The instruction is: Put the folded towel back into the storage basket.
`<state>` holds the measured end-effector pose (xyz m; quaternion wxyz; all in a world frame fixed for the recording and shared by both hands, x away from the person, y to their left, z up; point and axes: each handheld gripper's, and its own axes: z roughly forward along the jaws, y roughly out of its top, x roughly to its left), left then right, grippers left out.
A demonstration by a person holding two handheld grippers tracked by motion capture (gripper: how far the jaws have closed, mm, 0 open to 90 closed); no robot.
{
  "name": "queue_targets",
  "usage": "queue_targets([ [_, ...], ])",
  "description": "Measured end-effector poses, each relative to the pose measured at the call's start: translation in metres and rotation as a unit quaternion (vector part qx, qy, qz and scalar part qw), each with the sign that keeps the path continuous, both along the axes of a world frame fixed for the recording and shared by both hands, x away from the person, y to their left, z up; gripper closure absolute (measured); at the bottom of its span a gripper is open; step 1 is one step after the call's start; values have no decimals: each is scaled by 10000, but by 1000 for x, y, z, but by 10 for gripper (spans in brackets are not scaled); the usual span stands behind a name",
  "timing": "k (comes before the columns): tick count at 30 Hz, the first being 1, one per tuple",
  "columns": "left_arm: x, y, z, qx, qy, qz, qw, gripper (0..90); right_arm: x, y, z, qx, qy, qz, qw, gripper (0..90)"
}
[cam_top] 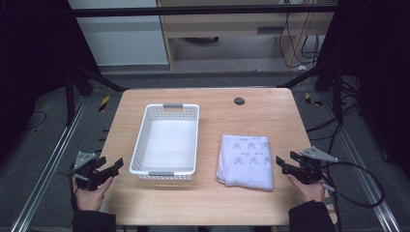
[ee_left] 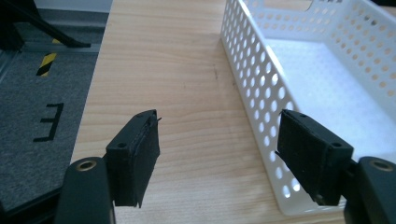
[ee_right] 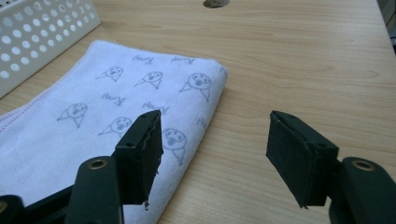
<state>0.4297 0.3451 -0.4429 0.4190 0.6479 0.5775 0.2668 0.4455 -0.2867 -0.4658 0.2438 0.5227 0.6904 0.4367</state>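
Note:
A folded pale lilac towel printed with small cartoon faces lies flat on the wooden table, right of centre. A white perforated basket stands empty to its left. My left gripper is open near the table's left front edge, just left of the basket's near corner, nothing between its jaws. My right gripper is open at the towel's right edge; in the right gripper view its left jaw hangs over the towel and its right jaw over bare wood.
A round dark cable hole sits in the table near its far edge. Black cable trails from the right gripper over the floor. Black frame posts flank the table, and yellow-black tape marks the grey floor at left.

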Motion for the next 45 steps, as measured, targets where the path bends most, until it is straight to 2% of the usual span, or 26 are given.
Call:
queue_targets([
  [6,-6,-6,11,-76,-212,-39,9997,306,-2,-3,4,8,-66,-30,10000,364],
  [13,-7,-19,18,-65,-160,-305,9994,304,-2,1,7,-57,-56,69,9999,361],
  [16,-9,-26,22,-5,-227,-442,9988,304,-2,4,9,-190,-16,167,9997,361],
  [24,-10,-35,27,-18,-215,-542,9983,307,0,6,13,-216,-60,260,9994,366],
  [30,-10,-45,32,4,-290,-662,9974,317,3,7,21,-175,-123,316,9993,371],
  [34,-7,-55,38,78,-362,-781,9963,316,5,7,31,-233,-211,345,9989,366],
  [38,-2,-73,46,109,-442,-989,9941,316,6,5,44,-130,-327,289,9990,356],
  [39,-2,-73,46,109,-442,-989,9941,316,6,5,44,-130,-327,289,9990,356],
  [40,-1,-82,50,137,-481,-1066,9930,316,6,5,48,-113,-365,274,9989,353],
  [45,0,-98,57,107,-570,-1215,9909,316,6,7,57,-73,-434,274,9987,354],
])
